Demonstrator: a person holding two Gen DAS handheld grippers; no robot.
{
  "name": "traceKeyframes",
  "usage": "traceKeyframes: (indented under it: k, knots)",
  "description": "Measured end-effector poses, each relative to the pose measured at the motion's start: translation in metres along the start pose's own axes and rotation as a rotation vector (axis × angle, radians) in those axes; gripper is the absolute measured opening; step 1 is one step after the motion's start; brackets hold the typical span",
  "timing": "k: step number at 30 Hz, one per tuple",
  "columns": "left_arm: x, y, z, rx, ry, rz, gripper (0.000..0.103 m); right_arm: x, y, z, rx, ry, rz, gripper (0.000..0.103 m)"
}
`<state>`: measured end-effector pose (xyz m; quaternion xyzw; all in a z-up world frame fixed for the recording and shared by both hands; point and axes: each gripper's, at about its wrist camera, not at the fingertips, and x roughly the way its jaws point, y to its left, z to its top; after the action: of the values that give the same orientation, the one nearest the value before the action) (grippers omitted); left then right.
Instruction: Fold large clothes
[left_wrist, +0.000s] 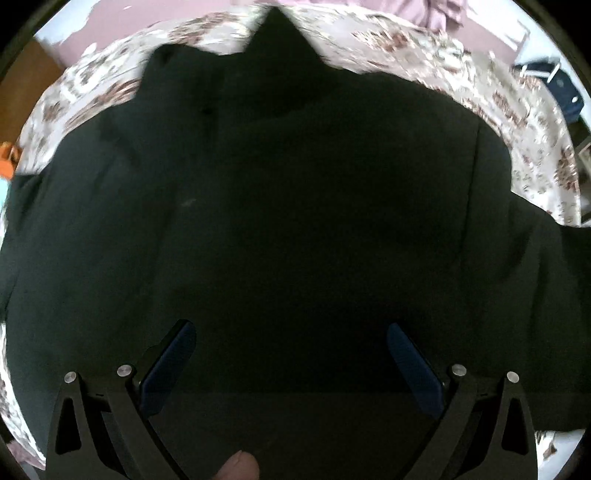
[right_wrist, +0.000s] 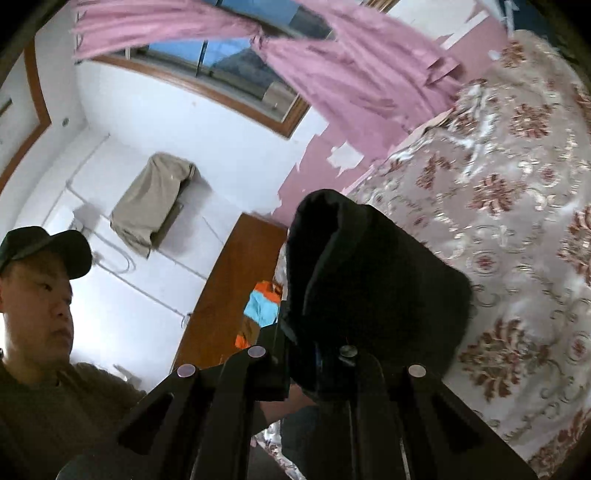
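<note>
A large black garment (left_wrist: 295, 206) lies spread over a bed with a floral cover (left_wrist: 498, 110) and fills most of the left wrist view. My left gripper (left_wrist: 291, 343) is open just above the cloth, its blue-padded fingers (left_wrist: 173, 358) wide apart and holding nothing. My right gripper (right_wrist: 317, 354) is shut on a bunched fold of the black garment (right_wrist: 362, 280) and holds it lifted above the floral cover (right_wrist: 517, 221). The right fingertips are hidden in the cloth.
A person in a dark cap (right_wrist: 40, 291) is close at the left of the right wrist view. A brown wooden board (right_wrist: 229, 295) and orange and blue items (right_wrist: 262, 306) are beside the bed. Pink curtains (right_wrist: 332, 62) hang at a window. A dark blue object (left_wrist: 565, 88) stands past the bed.
</note>
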<state>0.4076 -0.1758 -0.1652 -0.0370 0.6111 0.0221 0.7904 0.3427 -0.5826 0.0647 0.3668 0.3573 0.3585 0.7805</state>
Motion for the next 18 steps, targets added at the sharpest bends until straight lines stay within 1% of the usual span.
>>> traceKeyframes:
  k: [4, 6, 9, 10, 11, 14, 18]
  knots:
    - [-0.031, 0.063, -0.042, -0.047, -0.016, -0.016, 0.103, 0.057, 0.036, 0.003, -0.022, 0.069, 0.018, 0.009]
    - [-0.039, 0.096, -0.054, -0.077, -0.016, -0.025, 0.103, 0.086, 0.053, 0.001, -0.036, 0.103, 0.023, 0.009]
    - [-0.061, 0.135, -0.087, -0.109, -0.026, -0.032, 0.103, 0.138, 0.068, -0.007, -0.052, 0.165, 0.001, 0.009]
    - [-0.071, 0.151, -0.097, -0.116, -0.035, -0.028, 0.103, 0.162, 0.07, -0.014, -0.063, 0.198, -0.027, 0.009]
    - [-0.077, 0.171, -0.099, -0.123, -0.038, -0.023, 0.103, 0.178, 0.071, -0.017, -0.062, 0.223, -0.049, 0.009]
    - [-0.095, 0.214, -0.119, -0.16, -0.044, -0.015, 0.103, 0.241, 0.068, -0.038, -0.073, 0.319, -0.133, 0.009]
    - [-0.109, 0.261, -0.139, -0.207, -0.032, 0.005, 0.103, 0.312, 0.061, -0.063, -0.04, 0.384, -0.219, 0.009]
